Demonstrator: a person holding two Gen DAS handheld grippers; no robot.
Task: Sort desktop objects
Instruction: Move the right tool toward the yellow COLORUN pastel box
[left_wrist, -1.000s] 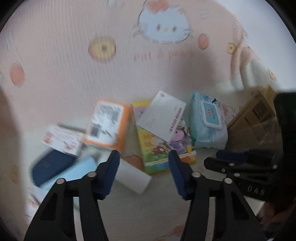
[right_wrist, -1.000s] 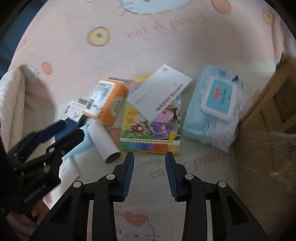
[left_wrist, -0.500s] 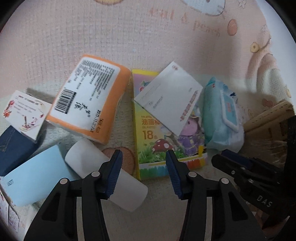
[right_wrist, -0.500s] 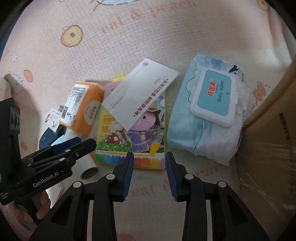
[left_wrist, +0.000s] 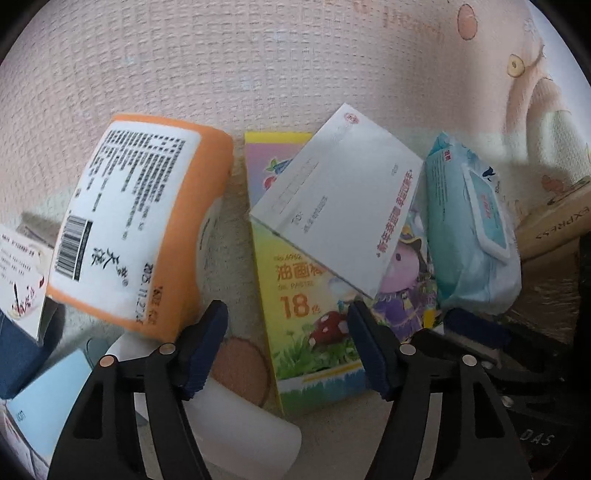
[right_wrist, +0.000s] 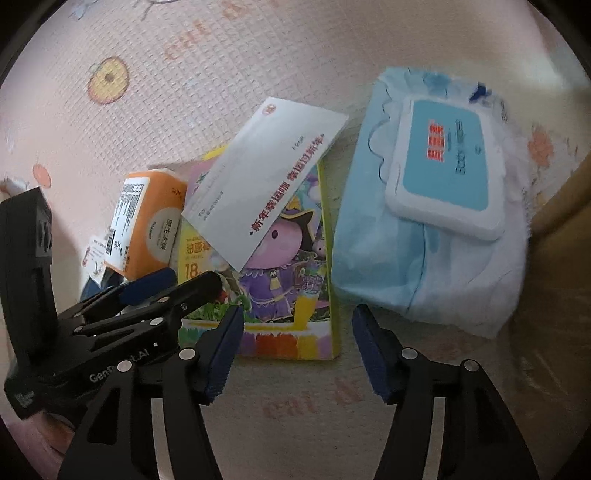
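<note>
My left jaws (left_wrist: 286, 347) opening, nothing gripped, over the crayon box (left_wrist: 314, 295) edge and white roll (left_wrist: 240, 421). Right jaws (right_wrist: 295, 349) opening, empty, by the same box's near edge. On the pink mat (right_wrist: 184, 92): one envelope (right_wrist: 269, 173) atop the box, one orange tissue pack (left_wrist: 140, 236), one wipes pack (right_wrist: 428, 214), cardboard box (left_wrist: 554, 229) at right.

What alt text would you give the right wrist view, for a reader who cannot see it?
The right gripper, its jaws opening and empty, hangs over the near edge of a colourful crayon box lying on a pink cartoon-print mat. A white envelope lies across the box, a blue wet-wipes pack sits to its right, an orange tissue pack to its left, and the left gripper reaches in from the left.
</note>
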